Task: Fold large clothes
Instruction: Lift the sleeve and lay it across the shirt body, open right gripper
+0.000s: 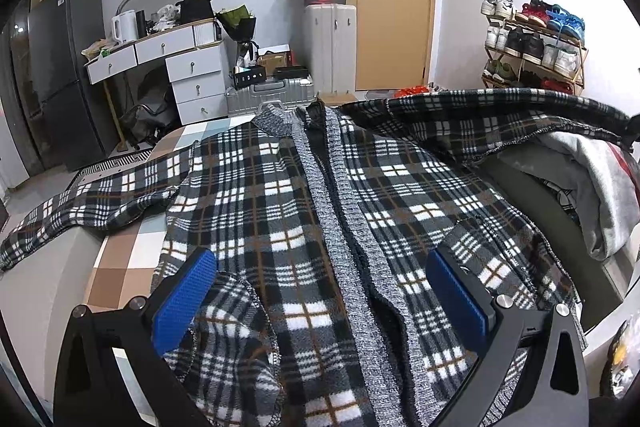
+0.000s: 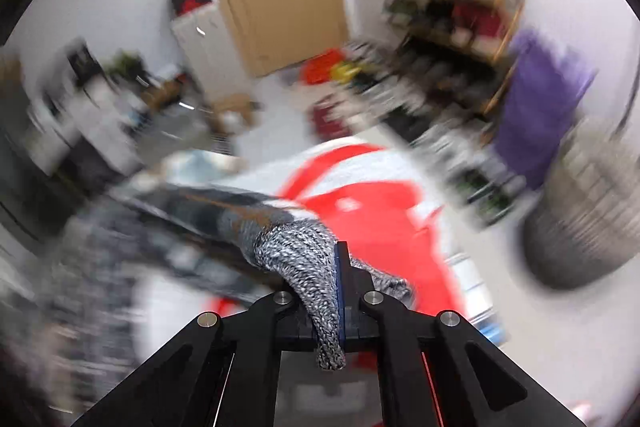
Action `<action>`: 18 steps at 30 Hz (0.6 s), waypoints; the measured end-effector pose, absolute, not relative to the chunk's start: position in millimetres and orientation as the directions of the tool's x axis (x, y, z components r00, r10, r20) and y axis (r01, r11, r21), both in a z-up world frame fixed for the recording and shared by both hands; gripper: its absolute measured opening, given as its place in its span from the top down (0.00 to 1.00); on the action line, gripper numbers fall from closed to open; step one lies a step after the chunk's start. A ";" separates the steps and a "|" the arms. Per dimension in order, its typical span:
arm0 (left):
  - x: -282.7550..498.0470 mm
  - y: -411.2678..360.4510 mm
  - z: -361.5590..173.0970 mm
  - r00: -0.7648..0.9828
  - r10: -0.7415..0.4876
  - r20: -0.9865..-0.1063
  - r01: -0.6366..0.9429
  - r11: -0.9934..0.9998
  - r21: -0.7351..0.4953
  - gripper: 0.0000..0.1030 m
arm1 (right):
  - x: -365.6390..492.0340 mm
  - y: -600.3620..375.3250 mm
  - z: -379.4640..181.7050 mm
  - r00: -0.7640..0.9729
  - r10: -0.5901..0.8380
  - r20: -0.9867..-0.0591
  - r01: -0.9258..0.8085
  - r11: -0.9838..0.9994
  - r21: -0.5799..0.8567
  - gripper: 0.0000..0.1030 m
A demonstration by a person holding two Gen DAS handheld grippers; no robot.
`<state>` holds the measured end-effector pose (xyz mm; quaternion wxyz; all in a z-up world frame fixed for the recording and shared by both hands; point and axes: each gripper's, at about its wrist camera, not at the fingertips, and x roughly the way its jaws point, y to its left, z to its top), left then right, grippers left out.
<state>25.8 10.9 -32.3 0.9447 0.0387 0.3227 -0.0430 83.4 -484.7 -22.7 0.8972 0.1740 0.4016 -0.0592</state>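
Note:
A black, white and grey plaid fleece jacket point(image 1: 280, 195) with grey knit trim lies front up on the checkered bed cover point(image 1: 120, 259). Its left sleeve point(image 1: 80, 211) hangs over the bed's edge. Its right sleeve point(image 1: 480, 119) is raised and stretched toward the right. My left gripper point(image 1: 320, 267) hovers open over the jacket's lower hem, with one blue pad point(image 1: 184, 299) on each side of the front opening. In the blurred right wrist view, my right gripper point(image 2: 340, 255) is shut on the grey knit cuff point(image 2: 304, 255) of the sleeve, which drapes over its fingers.
A pile of grey clothes point(image 1: 592, 179) lies on the bed at the right. A red and white garment point(image 2: 372, 199) lies under the right gripper. Beyond stand a shoe rack point(image 1: 536, 47), suitcases point(image 1: 272, 95), a white drawer desk point(image 1: 180, 67), a fridge point(image 1: 52, 75) and a grey basket point(image 2: 592, 211).

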 end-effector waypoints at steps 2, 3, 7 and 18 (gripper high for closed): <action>26.1 12.9 -31.6 0.787 -0.061 -0.614 0.106 0.994 0.037 0.01 | 79.8 -484.9 -9.8 0.677 0.116 -0.726 0.221 0.909 0.352 0.95; 25.7 14.1 -31.0 0.788 -0.062 -0.613 0.106 0.994 0.035 0.01 | 78.6 -482.8 -0.8 0.676 0.164 -0.719 0.210 0.892 0.401 0.95; 22.3 16.8 -30.4 0.795 -0.056 -0.604 0.115 0.992 0.060 0.01 | 81.3 -456.5 34.4 0.635 0.289 -0.717 0.184 0.844 0.504 0.95; 11.7 71.2 -19.4 0.818 -0.049 -0.573 0.069 0.998 0.014 0.01 | 82.6 -247.3 107.4 0.545 0.339 -0.767 -0.103 0.935 0.340 0.95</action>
